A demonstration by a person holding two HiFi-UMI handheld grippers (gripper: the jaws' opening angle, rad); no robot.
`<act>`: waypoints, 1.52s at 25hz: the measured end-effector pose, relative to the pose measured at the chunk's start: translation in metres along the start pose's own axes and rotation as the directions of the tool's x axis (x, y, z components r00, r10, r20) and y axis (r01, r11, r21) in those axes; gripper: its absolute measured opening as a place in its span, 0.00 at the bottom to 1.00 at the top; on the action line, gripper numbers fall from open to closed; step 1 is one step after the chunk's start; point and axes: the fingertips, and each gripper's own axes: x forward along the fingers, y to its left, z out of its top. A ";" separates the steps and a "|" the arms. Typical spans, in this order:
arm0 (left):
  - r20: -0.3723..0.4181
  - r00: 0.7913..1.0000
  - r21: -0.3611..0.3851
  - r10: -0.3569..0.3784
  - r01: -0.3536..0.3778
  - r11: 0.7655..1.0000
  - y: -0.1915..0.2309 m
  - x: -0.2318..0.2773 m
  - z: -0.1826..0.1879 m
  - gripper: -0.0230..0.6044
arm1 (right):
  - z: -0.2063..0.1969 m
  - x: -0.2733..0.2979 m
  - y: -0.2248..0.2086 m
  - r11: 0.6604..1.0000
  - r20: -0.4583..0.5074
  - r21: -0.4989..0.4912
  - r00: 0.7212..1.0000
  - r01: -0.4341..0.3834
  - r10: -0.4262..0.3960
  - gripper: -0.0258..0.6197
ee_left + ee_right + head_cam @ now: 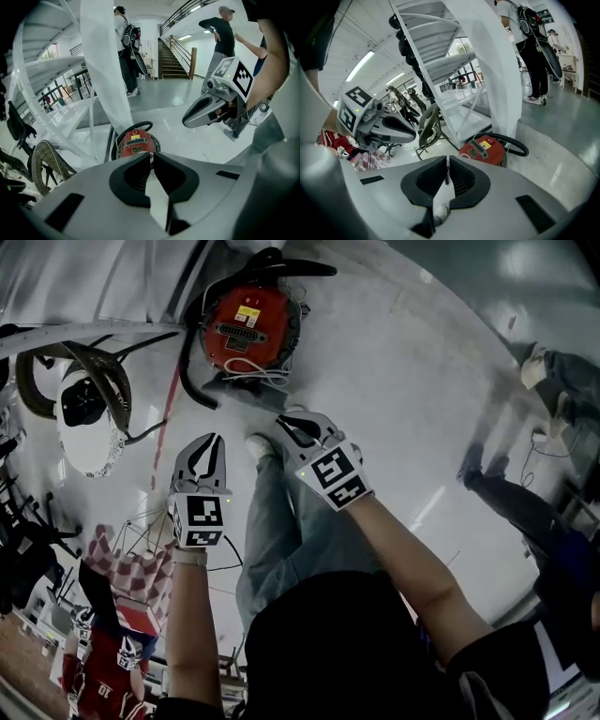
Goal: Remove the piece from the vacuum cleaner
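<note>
A red round vacuum cleaner [246, 322] stands on the pale floor at the top of the head view, with a black hose [192, 381] curling round it and a white cord in front. My left gripper [214, 441] hovers below and left of it, jaws together and nothing between them. My right gripper [292, 426] hangs a little closer to the vacuum, also shut and empty. From the left gripper view the vacuum cleaner [136, 143] lies straight ahead past the gripper [151, 157]. The right gripper view has the vacuum cleaner [483, 149] ahead and right of the gripper [446, 161].
A white stair post [105, 70] rises just behind the vacuum. A wicker chair [94, 371] and a white round seat [84, 427] stand to the left. A checkered cloth [131, 568] lies lower left. Other people's legs [506, 484] stand at the right.
</note>
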 end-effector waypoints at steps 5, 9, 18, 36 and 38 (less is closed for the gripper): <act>-0.025 0.999 -0.011 -0.021 0.021 1.000 0.008 0.040 -0.031 0.07 | -0.032 0.043 -0.014 1.000 -0.042 0.006 0.999 0.002 -0.002 0.09; -0.046 0.998 -0.011 -0.047 0.047 0.999 0.012 0.074 -0.057 0.07 | -0.056 0.077 -0.023 1.000 -0.073 0.003 0.997 -0.009 0.009 0.11; -0.084 0.991 -0.024 -0.099 0.097 0.995 0.023 0.160 -0.103 0.07 | -0.102 0.148 -0.047 1.000 -0.133 0.004 0.991 -0.026 0.026 0.16; -0.197 0.955 0.138 -0.221 0.250 0.958 0.037 0.262 -0.156 0.10 | -0.163 0.245 -0.067 0.997 -0.244 -0.020 0.968 -0.068 0.061 0.16; -0.217 0.946 0.169 -0.240 0.278 0.946 0.035 0.269 -0.159 0.10 | -0.167 0.249 -0.070 0.998 -0.248 -0.017 0.967 -0.067 0.060 0.16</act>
